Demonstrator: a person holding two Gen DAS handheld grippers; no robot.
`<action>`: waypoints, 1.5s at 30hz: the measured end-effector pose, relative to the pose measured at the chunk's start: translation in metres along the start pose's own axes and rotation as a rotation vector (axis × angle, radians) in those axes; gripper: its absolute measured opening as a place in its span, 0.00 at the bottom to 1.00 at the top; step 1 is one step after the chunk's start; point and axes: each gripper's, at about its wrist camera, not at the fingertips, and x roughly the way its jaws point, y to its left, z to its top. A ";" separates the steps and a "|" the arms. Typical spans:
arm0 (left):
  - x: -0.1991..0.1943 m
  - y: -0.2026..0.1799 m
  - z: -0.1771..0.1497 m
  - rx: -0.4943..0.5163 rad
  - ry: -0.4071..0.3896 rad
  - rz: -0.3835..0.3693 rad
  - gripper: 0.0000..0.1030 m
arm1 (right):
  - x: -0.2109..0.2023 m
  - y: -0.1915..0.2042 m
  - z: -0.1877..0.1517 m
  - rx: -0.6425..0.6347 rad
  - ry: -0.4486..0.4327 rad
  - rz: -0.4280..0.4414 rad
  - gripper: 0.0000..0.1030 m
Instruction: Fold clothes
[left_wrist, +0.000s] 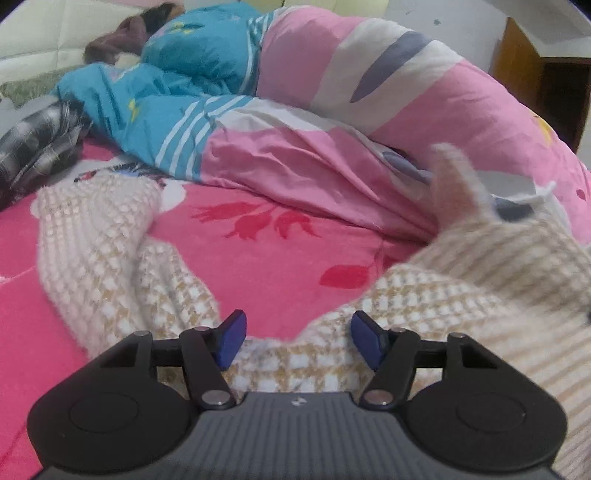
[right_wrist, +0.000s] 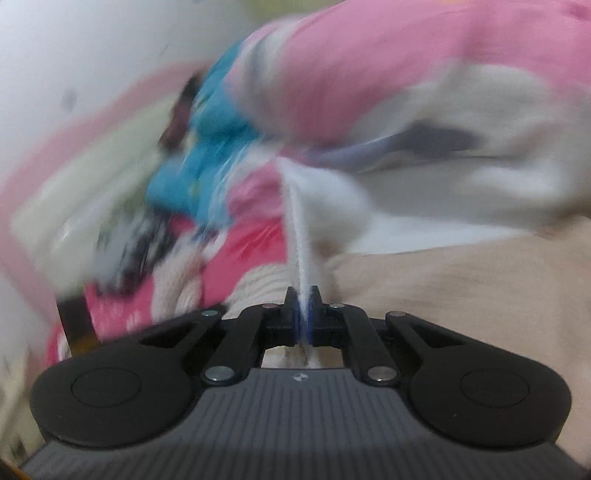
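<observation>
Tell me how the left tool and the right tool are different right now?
The left tool is open, its blue pads wide apart, holding nothing; the right tool is shut on a white edge of the knit sweater. The left view is sharp, while the right view is blurred. Both are black with blue pads, above the same pink bedsheet.

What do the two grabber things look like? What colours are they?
Both look alike. The left gripper and the right gripper each have a grey ribbed body with a small white logo, two rounded black side plates, black linkage bars with silver pins, and blue pads on the fingertips. No cables, hands or sleeves show.
</observation>
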 end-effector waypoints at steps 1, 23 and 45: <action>0.000 -0.002 0.000 0.014 -0.002 0.002 0.65 | -0.009 -0.012 -0.003 0.037 -0.024 -0.011 0.02; -0.002 0.003 -0.004 0.073 -0.037 -0.006 0.64 | 0.097 -0.003 0.108 -0.049 0.021 -0.177 0.67; 0.002 0.009 -0.004 0.066 -0.049 0.007 0.65 | 0.205 -0.093 0.111 0.419 -0.047 0.049 0.39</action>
